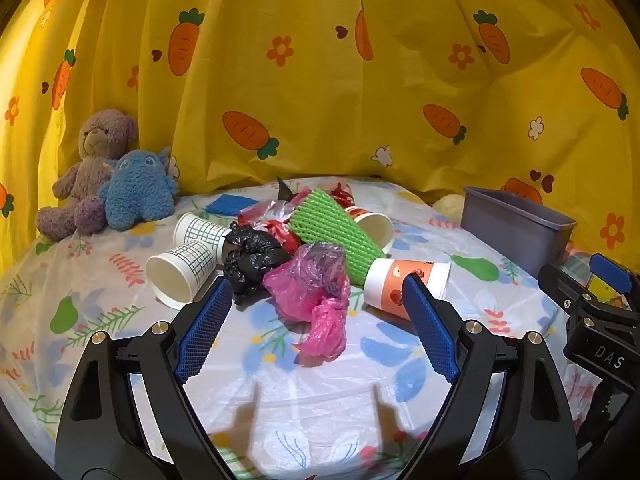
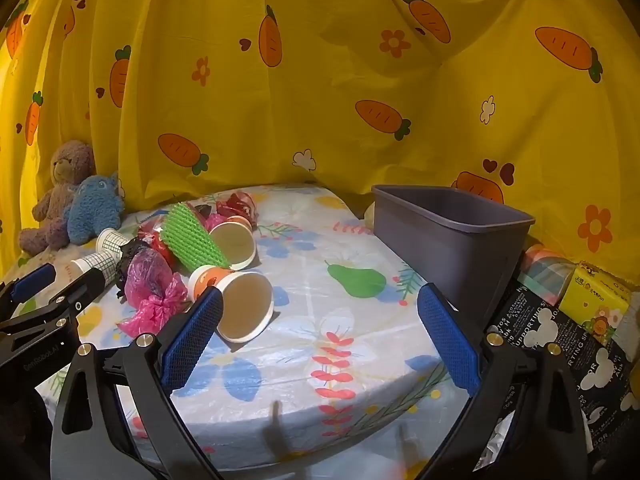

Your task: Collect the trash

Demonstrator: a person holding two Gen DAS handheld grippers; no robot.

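Note:
A pile of trash lies on the table: a pink plastic bag (image 1: pixel 316 296), a crumpled black bag (image 1: pixel 250 256), a green foam net (image 1: pixel 336 232), two checked paper cups (image 1: pixel 180 276), an orange-banded paper cup (image 1: pixel 408 284) on its side, and another cup (image 1: pixel 374 226) behind. My left gripper (image 1: pixel 318 284) is open and empty, just short of the pink bag. My right gripper (image 2: pixel 320 296) is open and empty, with the orange cup (image 2: pixel 240 304) by its left finger and the grey bin (image 2: pixel 448 240) behind its right finger. The pink bag also shows in the right wrist view (image 2: pixel 150 292).
The table wears a flowered cloth under clear plastic (image 1: pixel 320 380). A purple teddy bear (image 1: pixel 86 168) and a blue plush (image 1: pixel 136 188) sit at the back left. A yellow carrot curtain (image 1: pixel 320 80) hangs behind. A yellow tissue pack (image 2: pixel 596 300) and black printed bag (image 2: pixel 560 340) lie right of the bin.

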